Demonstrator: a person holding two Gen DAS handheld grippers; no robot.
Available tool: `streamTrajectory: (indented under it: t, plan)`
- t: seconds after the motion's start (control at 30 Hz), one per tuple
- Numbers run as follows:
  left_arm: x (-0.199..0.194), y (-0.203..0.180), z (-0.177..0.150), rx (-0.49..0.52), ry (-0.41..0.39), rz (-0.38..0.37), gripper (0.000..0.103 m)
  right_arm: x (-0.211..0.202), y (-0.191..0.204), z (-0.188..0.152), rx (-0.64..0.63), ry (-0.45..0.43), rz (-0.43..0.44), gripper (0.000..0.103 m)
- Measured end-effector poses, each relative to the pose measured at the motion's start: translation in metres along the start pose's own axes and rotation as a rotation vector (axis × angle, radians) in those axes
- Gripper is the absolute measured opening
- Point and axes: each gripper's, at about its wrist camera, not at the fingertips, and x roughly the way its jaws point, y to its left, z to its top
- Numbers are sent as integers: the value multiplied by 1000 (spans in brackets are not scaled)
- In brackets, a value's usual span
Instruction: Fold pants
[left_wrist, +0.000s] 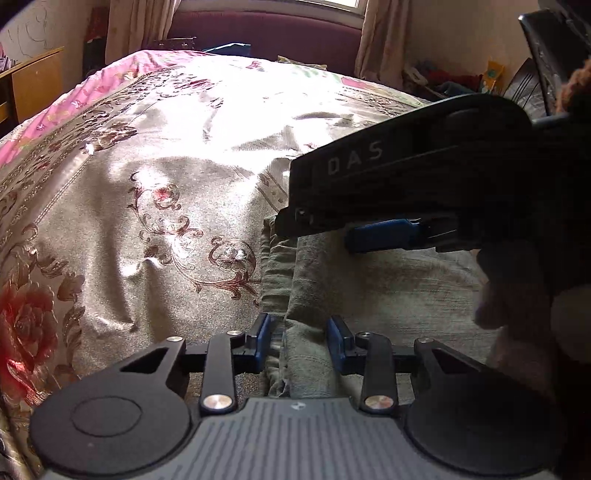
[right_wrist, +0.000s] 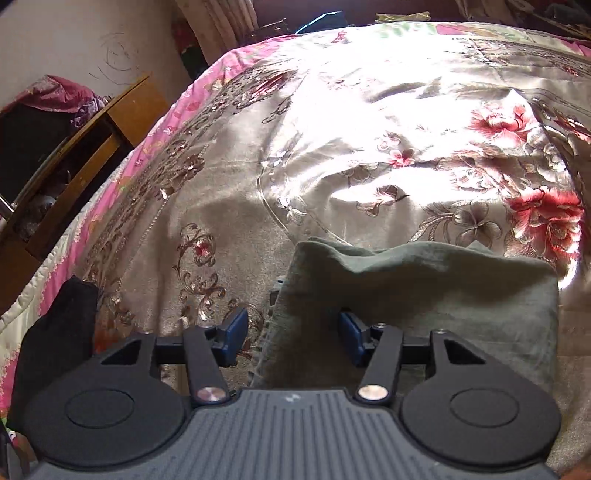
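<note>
Now left hand-held gripper (left_wrist: 302, 341) apparently pinching folded pants (left_wrist: 388, 295) edge; right hand-held gripper (right_wrist: 293, 338) part-open, empty, above bedspread (right_wrist: 332, 147)

1. Left gripper (left_wrist: 300, 341): black linkage arms, silver round screws, blue fingers (left_wrist: 261, 338), ribbed grey housing.
2. Right gripper (right_wrist: 293, 336): same black-and-grey build, blue pads; its side carries pale "DAS" lettering.
3. Brownish knitted sleeve (left_wrist: 578, 88).
</note>
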Motion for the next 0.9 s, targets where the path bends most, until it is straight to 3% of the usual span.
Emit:
streamTrajectory:
  t: [0.03, 0.13, 0.3, 0.4, 0.5, 0.67, 0.9]
  plan:
    - [0, 2, 0, -7, 0, -9, 45, 6, 1, 0, 3, 8, -33, 23]
    - [-3, 10, -1, -36, -10, -56, 36, 2, -4, 0, 62, -5, -17, 4]
    - [-12, 17, -1, -66, -51, -95, 34, -26, 15, 6, 37, -75, 29, 5]
    - [-7, 19, 0, -77, -24, -73, 34, -6, 32, 4, -26, -35, 23, 5]
    - [-3, 23, 0, -96, 11, -33, 30, 26, 32, 1, -52, 66, 38, 7]
    - [0, 25, 0, -112, 44, 7, 39, 30, 18, 6, 23, 127, 232, 14]
    - [-3, 14, -2, -57, 39, 70, 45, -19, -5, 1, 89, -16, 310, 20]
